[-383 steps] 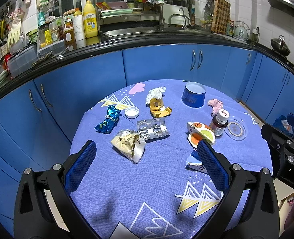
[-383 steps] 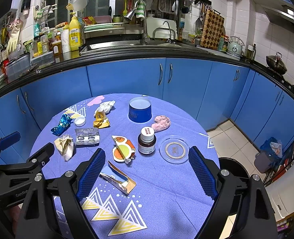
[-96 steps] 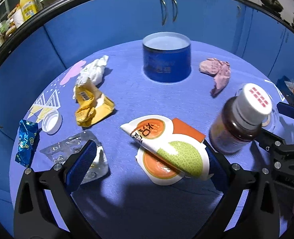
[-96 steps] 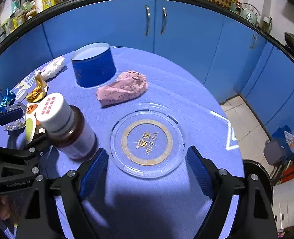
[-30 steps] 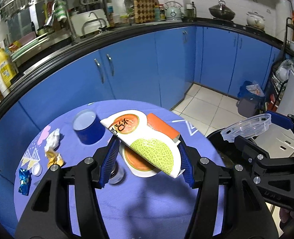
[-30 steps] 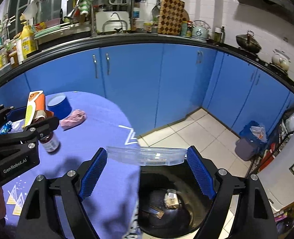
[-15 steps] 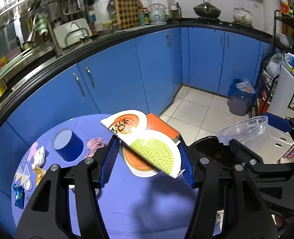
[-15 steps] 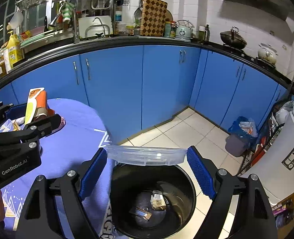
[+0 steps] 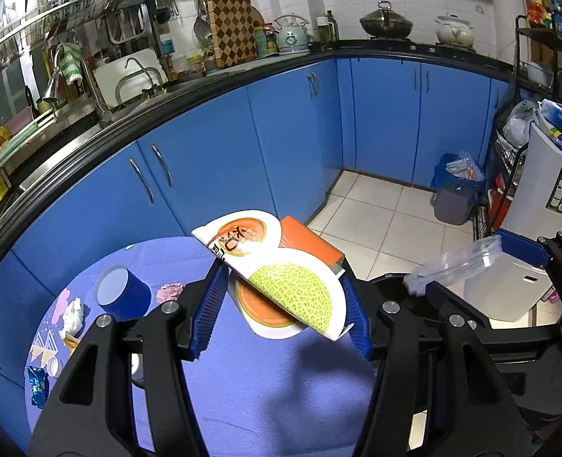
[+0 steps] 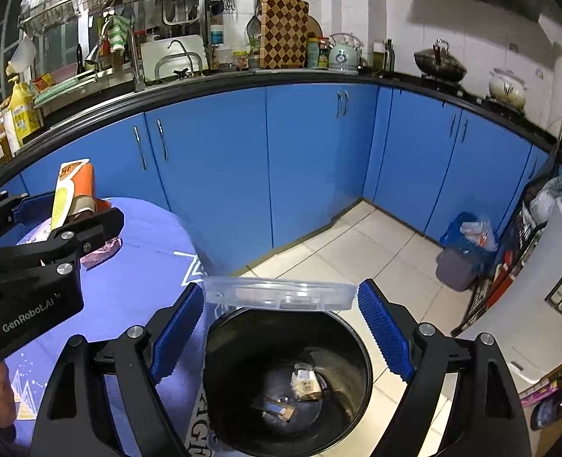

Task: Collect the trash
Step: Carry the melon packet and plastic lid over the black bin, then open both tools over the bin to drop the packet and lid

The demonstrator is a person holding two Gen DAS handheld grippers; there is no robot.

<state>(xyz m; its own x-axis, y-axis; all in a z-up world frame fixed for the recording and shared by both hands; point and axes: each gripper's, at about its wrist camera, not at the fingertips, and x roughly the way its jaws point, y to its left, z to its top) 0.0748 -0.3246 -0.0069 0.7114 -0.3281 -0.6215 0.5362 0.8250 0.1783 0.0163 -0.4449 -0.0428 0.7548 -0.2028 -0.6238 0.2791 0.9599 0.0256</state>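
Blue kitchen cabinets (image 10: 311, 160) curve across the upper frame behind my round table with its purple patterned cloth (image 9: 265, 388). My left gripper (image 9: 281, 304) pinches a melon-printed white and orange paper carton (image 9: 281, 270) at centre frame, above the table edge. My right gripper (image 10: 281, 304) clamps a clear round plastic lid (image 10: 279, 295) edge-on just above the black round trash bin (image 10: 357, 346) at lower centre, where a few scraps (image 10: 305, 382) lie at the bottom.
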